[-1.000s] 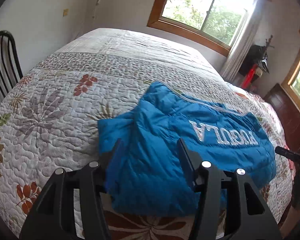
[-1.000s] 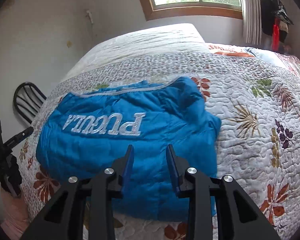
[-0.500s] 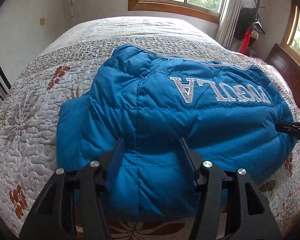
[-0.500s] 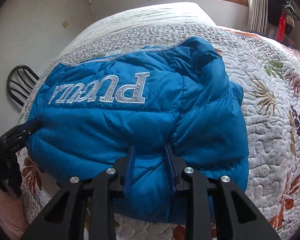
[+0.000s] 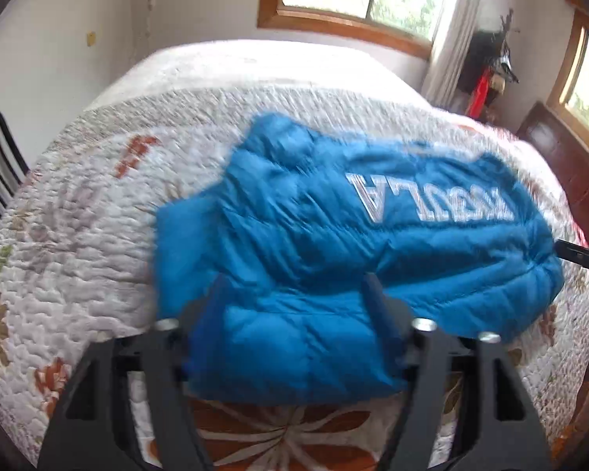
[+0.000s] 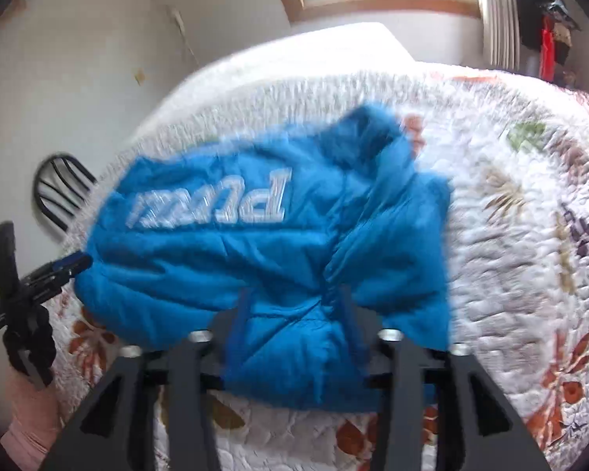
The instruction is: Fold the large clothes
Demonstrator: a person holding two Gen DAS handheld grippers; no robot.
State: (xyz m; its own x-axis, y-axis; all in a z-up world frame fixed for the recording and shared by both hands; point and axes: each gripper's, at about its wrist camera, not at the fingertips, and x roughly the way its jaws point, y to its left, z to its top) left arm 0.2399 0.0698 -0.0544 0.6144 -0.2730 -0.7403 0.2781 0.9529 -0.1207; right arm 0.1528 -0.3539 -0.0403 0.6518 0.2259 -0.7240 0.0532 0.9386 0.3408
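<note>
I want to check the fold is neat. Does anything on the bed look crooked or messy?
Yes. The blue quilted puffer jacket lies askew on the floral quilted bedspread; its far right corner is rumpled, and fabric puckers at the right hand-held gripper.

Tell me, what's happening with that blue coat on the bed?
A person is folding a blue puffer jacket on a bed with a floral quilt, using a two-finger gripper tool in each hand. The left gripper and the right gripper each have the jacket's near edge between their fingers; the fabric puckers at the right one, which suggests a firm pinch. The pictures are blurred, so things are in motion. The jacket lies bunched, white lettering facing up.
</note>
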